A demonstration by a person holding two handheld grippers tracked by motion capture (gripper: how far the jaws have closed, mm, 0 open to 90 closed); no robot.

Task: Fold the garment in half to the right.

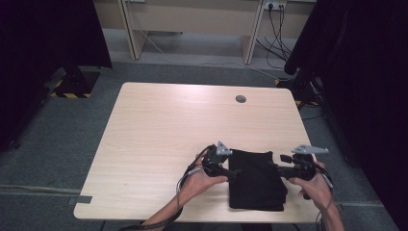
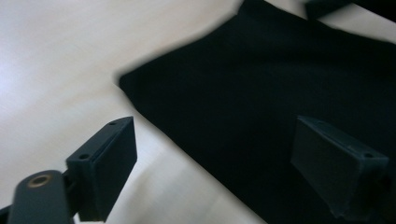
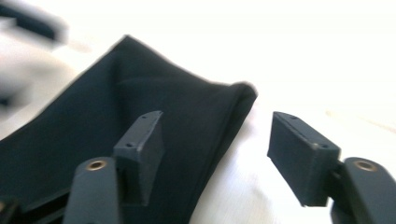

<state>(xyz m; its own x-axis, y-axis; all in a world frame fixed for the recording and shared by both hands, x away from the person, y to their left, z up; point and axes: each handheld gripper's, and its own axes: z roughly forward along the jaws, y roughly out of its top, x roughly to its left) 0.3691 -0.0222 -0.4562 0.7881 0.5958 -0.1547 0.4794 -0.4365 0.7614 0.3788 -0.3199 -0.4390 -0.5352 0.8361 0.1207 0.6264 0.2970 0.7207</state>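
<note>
A soft, matte black cloth [image 1: 256, 179], folded into a rectangle, lies on smooth pale wood table [image 1: 163, 125]; left gripper [image 1: 233, 172] and right gripper [image 1: 275, 167] gape wide, holding nothing.

Folded cloth [image 1: 255, 180] plain black; table [image 1: 168, 130] pale wood grain; claws black; floor [image 1: 57, 144] grey.

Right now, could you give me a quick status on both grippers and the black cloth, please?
Left gripper open, at the cloth's left edge. Right gripper open, at its right edge. Folded black cloth flat on the table, not gripped. Nothing in the way.
</note>
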